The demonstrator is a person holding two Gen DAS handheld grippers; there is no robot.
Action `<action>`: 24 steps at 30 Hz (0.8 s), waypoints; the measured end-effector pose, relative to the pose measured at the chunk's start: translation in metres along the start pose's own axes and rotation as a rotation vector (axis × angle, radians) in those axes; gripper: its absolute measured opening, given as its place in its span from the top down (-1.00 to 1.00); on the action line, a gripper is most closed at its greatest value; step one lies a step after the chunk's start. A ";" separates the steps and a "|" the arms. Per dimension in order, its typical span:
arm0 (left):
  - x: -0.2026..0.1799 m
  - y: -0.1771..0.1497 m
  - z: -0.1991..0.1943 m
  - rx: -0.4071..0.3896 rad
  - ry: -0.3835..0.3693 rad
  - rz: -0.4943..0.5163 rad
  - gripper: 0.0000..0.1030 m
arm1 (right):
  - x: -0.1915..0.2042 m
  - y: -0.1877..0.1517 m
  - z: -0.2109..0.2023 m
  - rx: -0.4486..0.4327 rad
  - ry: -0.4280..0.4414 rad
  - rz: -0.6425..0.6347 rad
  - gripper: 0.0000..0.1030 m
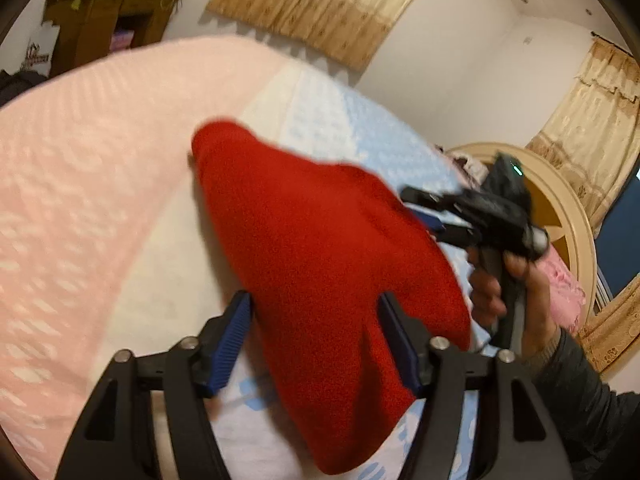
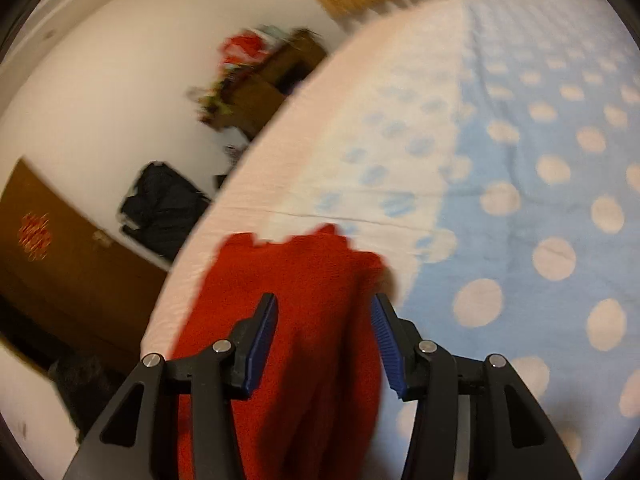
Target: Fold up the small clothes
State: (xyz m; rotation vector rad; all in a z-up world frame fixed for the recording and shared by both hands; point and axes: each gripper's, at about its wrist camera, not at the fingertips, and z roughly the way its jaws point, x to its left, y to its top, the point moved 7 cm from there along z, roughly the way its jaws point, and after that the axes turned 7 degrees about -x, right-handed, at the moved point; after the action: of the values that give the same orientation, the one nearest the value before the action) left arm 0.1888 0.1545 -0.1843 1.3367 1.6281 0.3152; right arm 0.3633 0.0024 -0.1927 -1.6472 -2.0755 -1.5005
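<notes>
- Basically a release step: red fuzzy knit garment (image 1: pixel 320 248) lies between the spread jaws of the left tool (image 1: pixel 316 340), blue ribbed pads not pressing on it — released.
- Right tool (image 2: pixel 324 340) likewise released; jaws stand apart, red cloth runs between and under them, pads clear of it.
- Garment sits on the bed, near its edge, bunched into a thick rounded wedge; looks partly folded, not flat or squared yet. Judgement: one fold just laid down, more to go.
- Next move likely calls for a fresh pinch on an edge or corner, both tools, then carrying it over evenly; soft thick knit will slump, so grip low and close to the edge.
- Bed cover under it: plush blanket, pale blue with cream dots (image 2: pixel 520 200), a white band, then pink textured section (image 1: pixel 80 180).
- Bare hand (image 1: pixel 504 280) holds the right tool's black handle, dark sleeve behind.
- Far: beige patterned curtains (image 1: pixel 320 4), brown wooden shelf (image 1: pixel 100 20), white walls. Frames blurred.
</notes>
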 end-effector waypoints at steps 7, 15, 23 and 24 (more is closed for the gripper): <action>0.009 0.015 0.016 -0.015 0.089 0.009 -0.47 | 0.061 -0.042 -0.022 0.052 0.186 -0.102 -0.06; 0.013 0.000 0.030 0.018 0.184 0.051 -0.74 | 0.035 -0.079 -0.004 0.110 0.065 -0.164 -0.06; 0.006 -0.015 0.026 0.044 0.214 0.108 -0.86 | 0.047 -0.094 -0.016 0.089 -0.082 -0.396 -0.06; 0.002 -0.016 0.028 0.048 0.219 0.119 -0.86 | 0.048 -0.095 -0.017 0.082 -0.101 -0.421 -0.06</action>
State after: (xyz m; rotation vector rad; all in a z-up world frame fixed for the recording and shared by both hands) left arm 0.2012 0.1405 -0.2102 1.4809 1.7476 0.5117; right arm 0.2613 0.0300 -0.2144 -1.3391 -2.6271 -1.4314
